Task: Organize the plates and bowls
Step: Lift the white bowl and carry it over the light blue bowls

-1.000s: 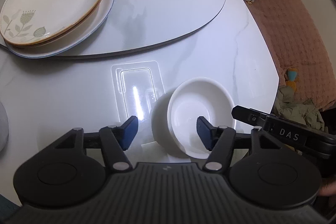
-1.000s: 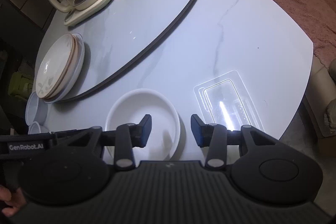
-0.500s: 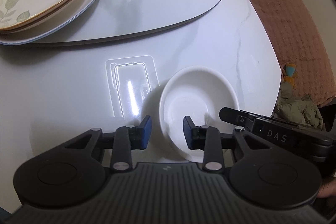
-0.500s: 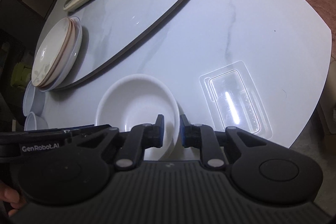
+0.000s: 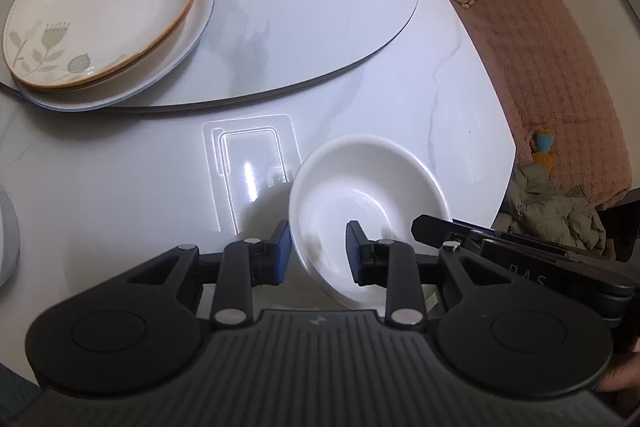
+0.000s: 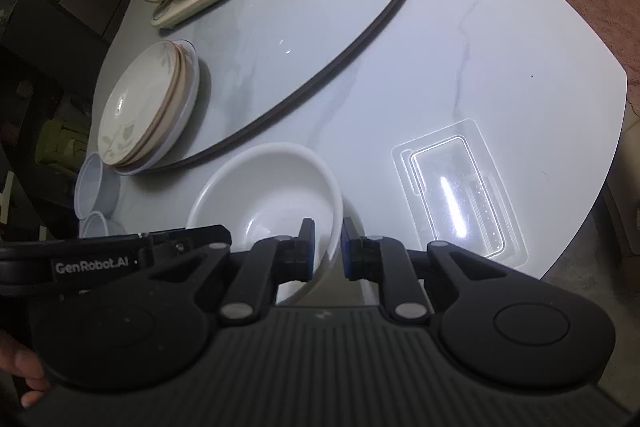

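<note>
Your white bowl (image 5: 366, 205) sits at the near edge of the marble table (image 5: 460, 99), gripped from two sides. Your left gripper (image 5: 316, 247) straddles the bowl's near-left rim: one blue pad lies against the outer wall and the other reaches inside the bowl. Its jaws have just been closing and now stand narrow, with the rim between them and the pads pressed to it. Your right gripper (image 6: 327, 247) takes the opposite side of the same bowl (image 6: 266, 195). Its left finger is inside the bowl and its right finger outside, and the wall is pinched in the thin gap between them, so this one is clamped tight on the rim. The bowl looks tilted, and its shadow falls on the table beside it; whether it is clear of the surface you cannot tell.

A clear plastic tray (image 5: 250, 167) lies flat just beside the bowl. Farther off, on the raised turntable (image 5: 312, 7), a floral plate (image 5: 100, 7) rests on top of other stacked plates. In the right view two small cups (image 6: 96, 195) stand near that stack.
</note>
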Demonstrator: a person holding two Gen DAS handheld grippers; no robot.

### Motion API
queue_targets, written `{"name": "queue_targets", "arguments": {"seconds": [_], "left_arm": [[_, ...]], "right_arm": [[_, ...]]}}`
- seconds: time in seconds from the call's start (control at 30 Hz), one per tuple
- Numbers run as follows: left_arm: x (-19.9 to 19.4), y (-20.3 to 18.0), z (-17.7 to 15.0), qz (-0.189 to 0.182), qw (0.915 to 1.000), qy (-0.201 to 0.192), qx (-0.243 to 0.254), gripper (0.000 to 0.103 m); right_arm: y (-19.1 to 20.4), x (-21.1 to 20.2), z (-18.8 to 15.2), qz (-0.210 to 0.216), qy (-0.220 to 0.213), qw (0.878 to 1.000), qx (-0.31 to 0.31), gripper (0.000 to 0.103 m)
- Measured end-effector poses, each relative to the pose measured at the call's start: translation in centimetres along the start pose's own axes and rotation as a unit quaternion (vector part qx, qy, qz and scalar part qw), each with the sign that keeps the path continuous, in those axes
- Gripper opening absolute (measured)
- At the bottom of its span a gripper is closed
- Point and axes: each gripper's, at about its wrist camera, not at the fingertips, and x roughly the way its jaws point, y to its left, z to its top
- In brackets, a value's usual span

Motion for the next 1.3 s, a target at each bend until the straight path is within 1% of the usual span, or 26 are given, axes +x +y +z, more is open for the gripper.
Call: {"name": "queue_targets", "arguments": {"seconds": [0.27, 0.43, 0.57, 0.97, 1.17, 1.3], "left_arm": [[-4.8, 0.5, 0.1, 0.005, 0.9994, -0.034, -0.009, 0.034], [-6.8, 1.8, -0.4, 0.004, 0.9985, -0.049, -0.023, 0.034], [-8.1, 3.0, -0.6, 0.005, 0.9977, -0.055, -0.038, 0.034], [-11.3, 7.0, 0.1, 0.025, 0.9945, -0.083, -0.058, 0.034], [-12.8, 9.9, 0.1, 0.030, 0.9915, -0.095, -0.083, 0.034], [-13.9, 12.1, -0.3, 0.042, 0.9888, -0.101, -0.101, 0.034]], "right_arm": [[2.5, -2.7, 0.6, 0.027, -0.017, 1.000, 0.002, 0.016], [4.8, -3.2, 1.1, 0.037, -0.027, 0.999, -0.018, 0.016], [6.3, -3.1, 1.3, 0.044, -0.026, 0.998, -0.029, 0.016], [11.2, -1.2, 2.6, 0.064, -0.013, 0.996, -0.068, 0.017], [14.2, -0.2, 2.6, 0.072, -0.008, 0.993, -0.089, 0.017], [16.7, 0.9, 2.4, 0.079, 0.004, 0.991, -0.111, 0.017]]}}
